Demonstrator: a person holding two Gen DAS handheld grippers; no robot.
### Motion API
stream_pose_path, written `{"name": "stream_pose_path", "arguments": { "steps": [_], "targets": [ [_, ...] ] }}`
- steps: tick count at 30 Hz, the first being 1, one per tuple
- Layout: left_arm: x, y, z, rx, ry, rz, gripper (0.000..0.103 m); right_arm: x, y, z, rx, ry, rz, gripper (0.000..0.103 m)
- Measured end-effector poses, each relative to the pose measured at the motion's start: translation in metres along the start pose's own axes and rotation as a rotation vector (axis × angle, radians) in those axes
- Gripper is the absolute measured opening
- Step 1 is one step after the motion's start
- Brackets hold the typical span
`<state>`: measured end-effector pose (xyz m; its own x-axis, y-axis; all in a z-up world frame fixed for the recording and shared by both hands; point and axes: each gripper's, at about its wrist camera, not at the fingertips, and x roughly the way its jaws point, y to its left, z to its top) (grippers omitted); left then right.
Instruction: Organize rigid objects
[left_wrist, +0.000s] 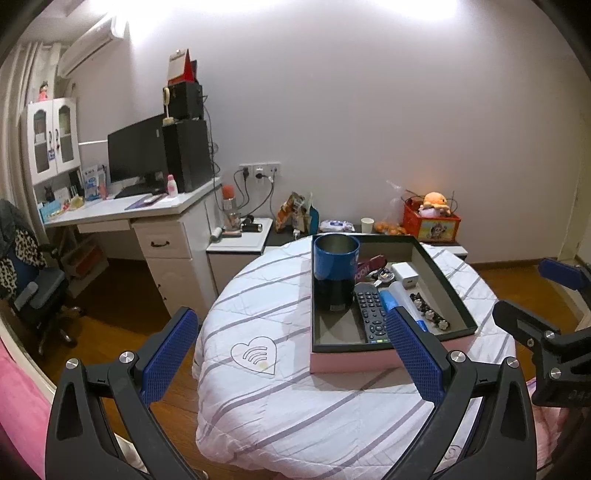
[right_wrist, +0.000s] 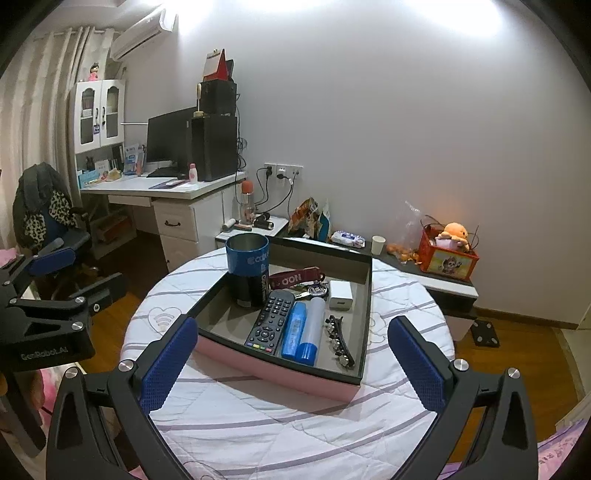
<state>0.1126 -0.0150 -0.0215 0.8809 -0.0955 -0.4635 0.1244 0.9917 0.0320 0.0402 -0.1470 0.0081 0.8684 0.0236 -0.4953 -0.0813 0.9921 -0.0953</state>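
A pink box with a dark rim (right_wrist: 364, 321) (left_wrist: 454, 299) sits on a quilt-covered round table (right_wrist: 258, 424) (left_wrist: 277, 387). In it stand a blue and black cup (right_wrist: 247, 269) (left_wrist: 335, 273), a black remote (right_wrist: 270, 321) (left_wrist: 371, 312), a blue highlighter (right_wrist: 293, 330), a clear tube with a blue cap (right_wrist: 312, 328), a white charger (right_wrist: 340, 294) (left_wrist: 404, 275), keys with a maroon strap (right_wrist: 295, 282) and a dark hair clip (right_wrist: 340, 341) (left_wrist: 428, 310). My left gripper (left_wrist: 291, 354) is open and empty before the box. My right gripper (right_wrist: 291, 363) is open and empty at its near edge.
A white desk with a monitor (right_wrist: 170, 142) and an office chair (right_wrist: 48, 218) stand at the left. A low side table (right_wrist: 436, 280) behind holds a red toy box (right_wrist: 448, 254), a paper cup (right_wrist: 378, 244) and snack bags. The floor is wood.
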Motion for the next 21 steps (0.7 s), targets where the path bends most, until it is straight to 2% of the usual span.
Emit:
{"name": "stream_pose_path", "arguments": {
  "steps": [7,21],
  "targets": [
    [-0.025,0.0,0.007,0.014,-0.047,-0.016,0.103,-0.022,0.002,0.005,-0.001,-0.037,-0.015,0.103],
    [-0.087,0.008,0.016,0.014,-0.194,0.023,0.103,-0.071,0.016,0.018,-0.006,-0.151,-0.022,0.103]
  ]
}}
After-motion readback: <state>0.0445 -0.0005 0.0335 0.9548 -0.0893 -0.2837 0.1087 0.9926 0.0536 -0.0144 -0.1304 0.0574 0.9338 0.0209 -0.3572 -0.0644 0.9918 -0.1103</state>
